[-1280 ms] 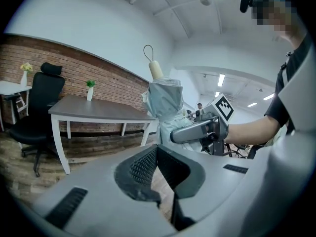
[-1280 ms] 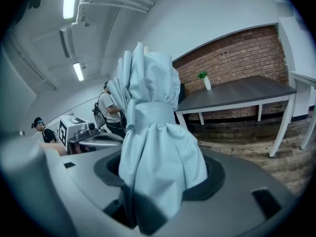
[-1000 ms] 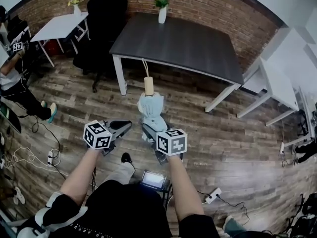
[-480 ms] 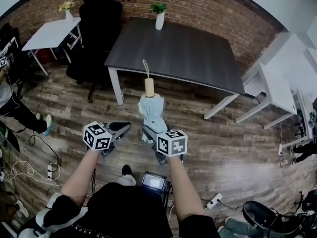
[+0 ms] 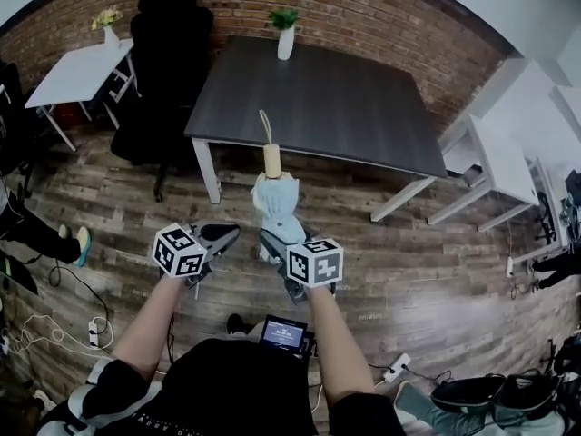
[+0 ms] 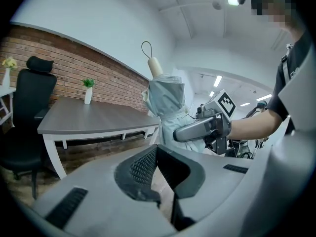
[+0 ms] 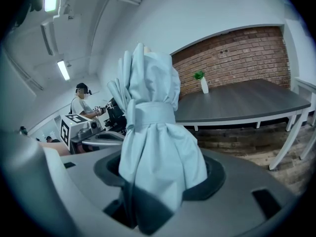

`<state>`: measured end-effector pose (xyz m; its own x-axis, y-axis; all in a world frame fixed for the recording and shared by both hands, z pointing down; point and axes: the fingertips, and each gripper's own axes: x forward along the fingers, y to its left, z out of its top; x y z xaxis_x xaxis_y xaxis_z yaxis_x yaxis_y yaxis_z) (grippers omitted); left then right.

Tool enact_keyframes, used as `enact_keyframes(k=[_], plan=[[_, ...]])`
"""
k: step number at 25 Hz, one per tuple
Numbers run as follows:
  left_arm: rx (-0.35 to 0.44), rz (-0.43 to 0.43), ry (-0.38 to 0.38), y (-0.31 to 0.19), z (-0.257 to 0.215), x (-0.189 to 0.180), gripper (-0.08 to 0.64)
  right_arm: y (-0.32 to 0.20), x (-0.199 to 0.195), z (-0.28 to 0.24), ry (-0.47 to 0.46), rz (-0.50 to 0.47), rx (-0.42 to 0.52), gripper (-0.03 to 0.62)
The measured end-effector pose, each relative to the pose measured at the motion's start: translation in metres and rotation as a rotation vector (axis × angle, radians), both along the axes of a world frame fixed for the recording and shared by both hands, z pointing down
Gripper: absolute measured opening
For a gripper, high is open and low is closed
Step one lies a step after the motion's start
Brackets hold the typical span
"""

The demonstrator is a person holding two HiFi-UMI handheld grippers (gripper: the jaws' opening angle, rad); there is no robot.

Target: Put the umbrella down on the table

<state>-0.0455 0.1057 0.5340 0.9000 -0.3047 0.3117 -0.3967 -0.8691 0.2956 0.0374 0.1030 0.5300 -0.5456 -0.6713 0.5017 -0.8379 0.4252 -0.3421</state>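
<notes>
Dark table [image 5: 318, 89] has grown larger and slid closer in the head view, and the white side table has drifted out to the left edge, so I read it as a walk-up to the table; both grippers sit at the same spot in frame as before. Right gripper [image 5: 270, 242] is clamped on the folded pale-blue umbrella [image 5: 277, 209], pads biting the bunched fabric on the lower part, below the wrap strap [image 7: 148, 113]. It is held upright over the wood floor, short of the table and not yet over it, with the wooden handle [image 5: 271, 158] and cord loop [image 5: 264, 125] on top. Left gripper [image 5: 227, 232] is just beside it with nothing held; its jaws stand slightly apart and only floor shows through the gap. Handling guess: light, compact, with a stiff shaft inside loose and slick cloth, so a fabric grip can creep or twist, and the handle end makes it a bit top-heavy. A firmer hold would be at the strap band or on the hard handle. Not fragile. I'd tip it level and lay it lengthwise on the tabletop, well clear of the potted plant [image 5: 285, 33] at the far edge; it may roll a little.
</notes>
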Motion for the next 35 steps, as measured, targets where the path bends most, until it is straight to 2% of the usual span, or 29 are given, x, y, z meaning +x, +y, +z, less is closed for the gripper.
enact_keyframes(k=[9, 16, 27, 35], plan=[[-0.012, -0.031, 0.0, -0.044, 0.008, -0.001, 0.003, -0.047, -0.002, 0.012, -0.002, -0.024, -0.014, 0.291], [-0.017, -0.052, -0.031, -0.104, 0.012, 0.011, 0.003, -0.113, 0.006, 0.014, -0.026, -0.052, -0.012, 0.292], [-0.007, -0.091, -0.058, -0.212, -0.001, 0.06, 0.003, -0.226, 0.058, 0.002, -0.032, -0.095, 0.002, 0.292], [-0.008, -0.137, -0.08, -0.255, -0.001, 0.074, 0.003, -0.274, 0.079, 0.005, -0.03, -0.142, -0.004, 0.291]])
